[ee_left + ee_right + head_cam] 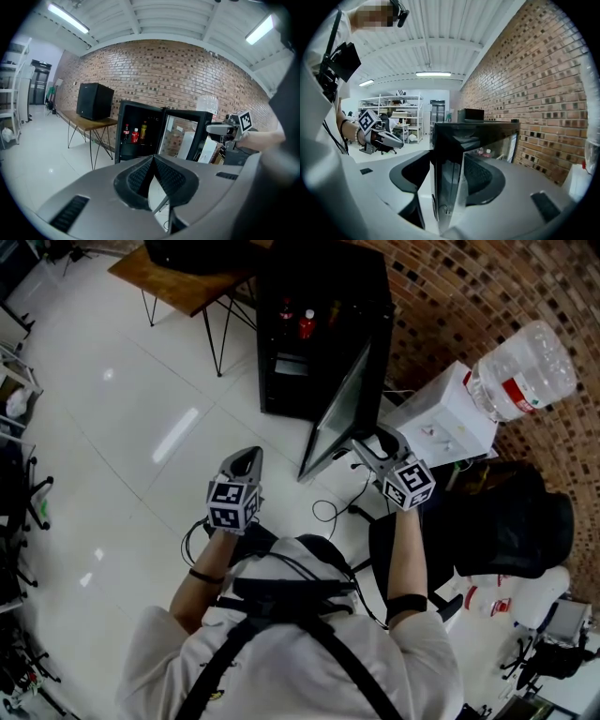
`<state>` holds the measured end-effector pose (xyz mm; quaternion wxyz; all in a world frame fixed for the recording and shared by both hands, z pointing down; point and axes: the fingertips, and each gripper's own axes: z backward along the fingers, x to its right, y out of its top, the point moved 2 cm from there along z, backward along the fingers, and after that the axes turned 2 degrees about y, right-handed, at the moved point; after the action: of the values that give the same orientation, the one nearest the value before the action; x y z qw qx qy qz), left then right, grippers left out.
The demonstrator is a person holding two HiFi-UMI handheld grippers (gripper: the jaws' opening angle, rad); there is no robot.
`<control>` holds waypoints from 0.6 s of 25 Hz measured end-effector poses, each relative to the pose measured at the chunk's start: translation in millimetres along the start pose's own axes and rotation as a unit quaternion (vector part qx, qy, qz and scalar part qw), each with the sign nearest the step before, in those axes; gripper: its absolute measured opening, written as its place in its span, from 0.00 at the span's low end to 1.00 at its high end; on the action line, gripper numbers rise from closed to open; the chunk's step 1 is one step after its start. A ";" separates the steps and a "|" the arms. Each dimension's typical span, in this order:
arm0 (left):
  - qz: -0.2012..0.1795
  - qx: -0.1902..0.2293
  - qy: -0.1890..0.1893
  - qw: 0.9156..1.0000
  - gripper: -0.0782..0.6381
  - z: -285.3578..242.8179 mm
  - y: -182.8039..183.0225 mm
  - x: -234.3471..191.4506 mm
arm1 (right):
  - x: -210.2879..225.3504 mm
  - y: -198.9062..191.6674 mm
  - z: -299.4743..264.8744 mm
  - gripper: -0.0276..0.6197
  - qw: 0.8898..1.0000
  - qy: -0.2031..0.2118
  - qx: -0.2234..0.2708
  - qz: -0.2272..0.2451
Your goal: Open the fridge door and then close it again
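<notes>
Mid-frame, the right tongs (371, 441) clamp the edge of the open black glass-fronted fridge door (339, 409); the left tongs (247, 457), lower left, are closed and empty.

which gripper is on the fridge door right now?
The right gripper: its jaws grip the free edge of the open fridge door. The left gripper is shut on nothing and hangs clear of the door.

The left tool (153, 159) has its jaws pressed together with nothing between them. Ahead stands a black fridge (138, 112) with its door (184, 136) swung open and bottles (134, 135) inside. The right tool (219, 129) is at the door's outer edge.
</notes>
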<state>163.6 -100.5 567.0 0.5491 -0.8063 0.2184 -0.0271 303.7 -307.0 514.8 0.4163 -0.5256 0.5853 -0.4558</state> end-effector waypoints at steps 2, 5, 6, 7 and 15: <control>0.003 -0.001 -0.001 1.000 0.11 -1.3 2.7 -3.5 | -3.9 1.3 -6.6 0.43 1.000 -0.014 0.001 -0.004; 0.003 0.002 -0.002 1.000 0.11 -3.2 8.6 -11.1 | -12.0 3.6 -22.9 0.41 0.999 -0.047 0.007 -0.013; 0.002 0.003 -0.003 1.000 0.11 -3.3 10.9 -14.2 | -14.9 4.9 -29.8 0.41 0.998 -0.059 0.008 -0.013; 0.002 0.004 -0.004 1.000 0.11 -2.8 13.1 -17.6 | -17.8 6.4 -37.0 0.41 0.997 -0.071 0.008 -0.012; 0.015 0.005 0.009 1.000 0.11 10.4 28.5 -69.6 | -34.1 22.8 -107.3 0.41 0.987 -0.159 -0.018 -0.034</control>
<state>94.5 -73.4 551.0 0.5511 -0.8002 0.2350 -0.0273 198.0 -262.1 518.4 0.4788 -0.6181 0.5019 -0.3699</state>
